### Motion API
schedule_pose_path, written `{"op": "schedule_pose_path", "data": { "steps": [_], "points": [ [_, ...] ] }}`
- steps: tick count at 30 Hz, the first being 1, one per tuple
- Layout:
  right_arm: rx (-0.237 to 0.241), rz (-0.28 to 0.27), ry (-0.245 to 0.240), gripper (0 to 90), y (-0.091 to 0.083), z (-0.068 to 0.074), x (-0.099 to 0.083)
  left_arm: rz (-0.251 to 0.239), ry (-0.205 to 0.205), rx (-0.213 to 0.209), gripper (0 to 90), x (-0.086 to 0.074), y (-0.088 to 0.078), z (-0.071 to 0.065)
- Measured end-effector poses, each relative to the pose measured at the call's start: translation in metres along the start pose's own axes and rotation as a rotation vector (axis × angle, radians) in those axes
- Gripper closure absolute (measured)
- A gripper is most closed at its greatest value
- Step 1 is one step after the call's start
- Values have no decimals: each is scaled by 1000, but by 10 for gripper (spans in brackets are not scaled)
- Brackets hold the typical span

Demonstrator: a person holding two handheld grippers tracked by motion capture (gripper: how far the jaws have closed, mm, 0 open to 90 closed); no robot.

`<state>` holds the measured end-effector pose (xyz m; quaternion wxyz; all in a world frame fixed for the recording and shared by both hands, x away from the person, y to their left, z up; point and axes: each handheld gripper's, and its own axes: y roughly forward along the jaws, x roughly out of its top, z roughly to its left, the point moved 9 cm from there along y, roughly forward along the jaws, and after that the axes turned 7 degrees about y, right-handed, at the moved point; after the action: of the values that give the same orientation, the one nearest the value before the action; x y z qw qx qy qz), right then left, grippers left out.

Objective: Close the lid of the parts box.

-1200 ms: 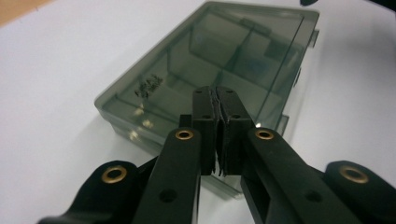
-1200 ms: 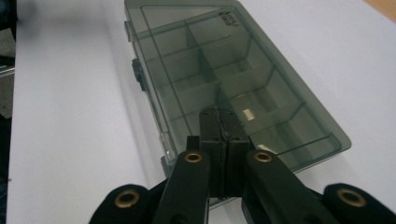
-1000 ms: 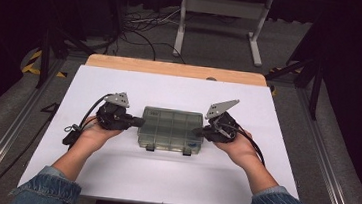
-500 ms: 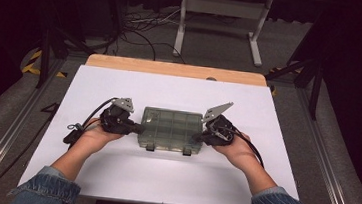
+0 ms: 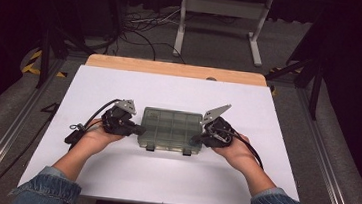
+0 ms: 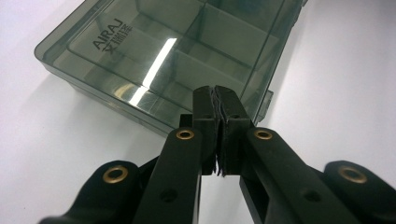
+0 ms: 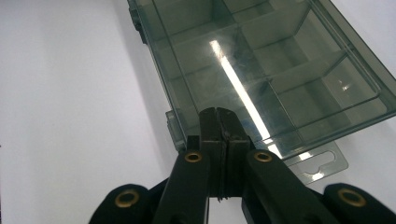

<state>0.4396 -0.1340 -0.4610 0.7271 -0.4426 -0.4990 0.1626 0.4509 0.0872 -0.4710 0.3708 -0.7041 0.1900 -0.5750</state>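
A white table top [image 5: 170,88] with a bare wooden strip [image 5: 177,70] along its far edge sits in a dim room, grey carpet floor [image 5: 304,48] around it. Beyond the table's far edge stands a white metal frame [image 5: 223,8] on two feet, with loose black cables [image 5: 141,25] on the floor to its left. Metal rails [image 5: 13,126] run along both sides of the table, yellow-black tape [image 5: 34,65] lies near its far left corner, and the background is black.
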Motion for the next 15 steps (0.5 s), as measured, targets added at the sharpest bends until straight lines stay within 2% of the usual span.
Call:
{"op": "schedule_pose_path", "data": {
  "steps": [2,4,7,11,13,14,15],
  "points": [
    [-6,-5,-3,900,0,0,0,3,-6,4,869,0,0,0],
    [-45,-2,-19,900,1,-3,-2,1,2,10,870,0,1,0],
    [-52,-12,-14,900,1,-3,-3,-4,9,28,873,-1,1,-1],
    [-63,-31,-25,900,1,-2,-4,-11,7,30,892,-2,1,-1],
    [-65,-33,-26,900,1,-2,-4,3,8,40,892,-3,2,-1],
    [-61,-27,-22,900,2,-2,-5,7,30,52,894,-5,4,0],
    [-60,-24,-37,900,6,-1,-7,2,22,53,894,-5,5,-1]
  ]
}}
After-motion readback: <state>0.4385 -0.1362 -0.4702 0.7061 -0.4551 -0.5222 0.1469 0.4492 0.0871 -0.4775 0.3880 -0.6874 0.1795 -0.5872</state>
